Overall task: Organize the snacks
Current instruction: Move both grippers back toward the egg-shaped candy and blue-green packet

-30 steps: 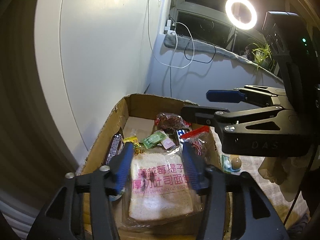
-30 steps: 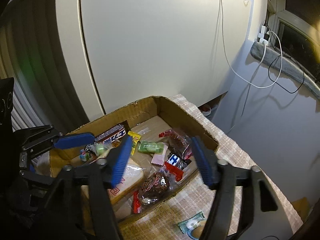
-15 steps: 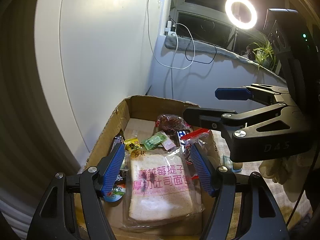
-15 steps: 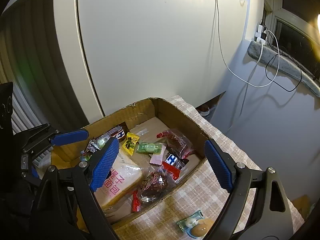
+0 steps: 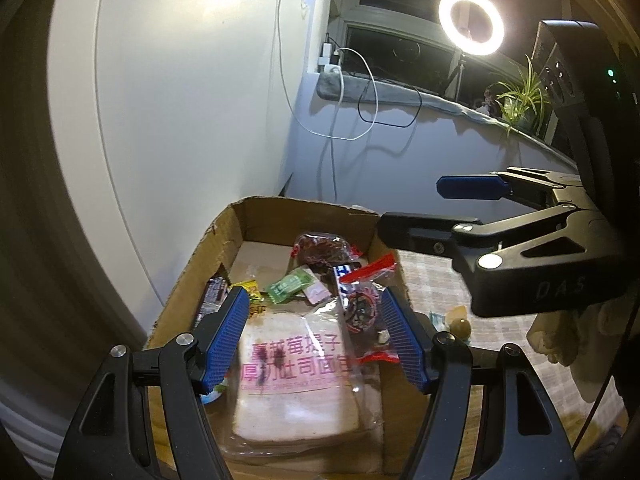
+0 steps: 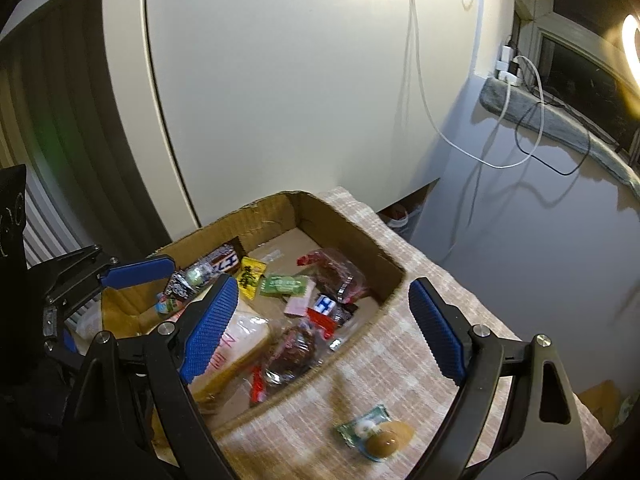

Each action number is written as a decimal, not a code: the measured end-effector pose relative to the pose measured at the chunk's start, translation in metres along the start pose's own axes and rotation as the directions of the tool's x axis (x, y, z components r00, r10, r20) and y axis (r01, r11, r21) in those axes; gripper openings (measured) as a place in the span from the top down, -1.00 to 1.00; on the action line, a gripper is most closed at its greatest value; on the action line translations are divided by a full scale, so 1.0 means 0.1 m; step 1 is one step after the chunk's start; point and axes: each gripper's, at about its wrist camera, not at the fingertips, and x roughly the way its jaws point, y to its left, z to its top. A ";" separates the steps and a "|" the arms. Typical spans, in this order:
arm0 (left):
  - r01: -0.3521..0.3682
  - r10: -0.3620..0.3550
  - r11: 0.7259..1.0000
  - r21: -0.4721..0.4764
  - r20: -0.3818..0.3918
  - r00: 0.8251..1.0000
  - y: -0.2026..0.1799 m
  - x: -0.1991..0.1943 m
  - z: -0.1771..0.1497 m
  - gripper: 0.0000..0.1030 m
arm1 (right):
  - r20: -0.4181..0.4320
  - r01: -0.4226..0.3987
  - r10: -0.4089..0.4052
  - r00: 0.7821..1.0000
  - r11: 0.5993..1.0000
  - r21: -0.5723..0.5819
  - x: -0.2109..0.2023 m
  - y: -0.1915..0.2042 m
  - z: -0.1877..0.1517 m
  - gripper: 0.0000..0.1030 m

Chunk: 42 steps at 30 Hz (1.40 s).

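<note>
Snacks fill a cardboard box [image 6: 348, 224] that sits on a surface covered with a checked cloth [image 6: 404, 364], close against a white wall panel. Inside the box, a bagged slice of bread [image 5: 296, 376] printed with pink characters lies at the near end, with a dark chocolate bar [image 6: 212, 264] along the box's left wall, a yellow packet [image 6: 251, 276], a green packet [image 6: 285, 285], a pink packet [image 6: 298, 305] and red-trimmed clear bags of dark snacks [image 5: 362, 308] spread beyond it. One wrapped egg [image 6: 380, 438] lies outside the box on the cloth, just past the box's right wall. The left claw [image 5: 316, 340] hangs above the bread with its blue pads spread wide and holding nothing. The right claw [image 6: 320, 328] hovers over the box's right wall, its blue pads likewise spread wide and empty; the egg lies below and between its fingers in the right wrist view. Behind the box, a white cable [image 5: 340, 92] and a black one hang from a plug by the window ledge, where a lit ring light [image 5: 471, 23] and a potted plant [image 5: 520, 100] stand.
</note>
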 end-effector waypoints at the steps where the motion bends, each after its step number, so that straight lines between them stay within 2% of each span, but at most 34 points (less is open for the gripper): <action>1: 0.003 -0.003 1.000 0.000 0.000 1.000 -0.01 0.00 0.00 -0.33 | 0.002 0.001 -0.001 1.000 1.000 0.005 -0.02 -0.03 -0.01 -0.74; 8: 0.024 -0.024 1.000 0.016 0.003 1.000 -0.15 -0.01 0.02 -0.33 | 0.013 0.019 -0.019 1.000 0.998 0.063 -0.19 -0.29 -0.14 -0.74; 14: 0.044 -0.044 0.999 0.027 0.001 0.999 -0.26 -0.02 0.03 -0.33 | -0.032 0.058 -0.056 0.998 0.996 0.070 -0.23 -0.49 -0.30 -0.74; 18: 0.064 -0.064 0.997 0.035 0.000 0.998 -0.36 -0.02 0.04 -0.32 | -0.070 0.052 -0.045 0.996 0.993 0.105 -0.24 -0.67 -0.46 -0.74; 22: 0.086 -0.085 0.994 0.068 -0.019 0.996 -0.53 0.01 0.01 -0.16 | -0.110 0.046 -0.032 0.993 0.991 0.128 -0.19 -0.79 -0.60 -0.73; 27: 0.115 -0.111 0.988 0.105 -0.047 0.993 -0.71 0.06 -0.04 -0.01 | -0.162 -0.010 0.042 0.986 0.981 0.192 -0.10 -0.97 -0.78 -0.40; 31: 0.136 -0.127 0.982 0.133 -0.075 0.989 -0.84 0.11 -0.10 0.23 | -0.187 -0.053 0.096 0.978 0.974 0.221 -0.04 -1.01 -0.90 0.01; 42: 0.195 -0.161 0.960 0.200 -0.176 0.971 -1.12 0.24 -0.35 0.41 | -0.215 -0.078 0.109 0.970 0.986 0.148 0.10 -0.81 -1.12 0.04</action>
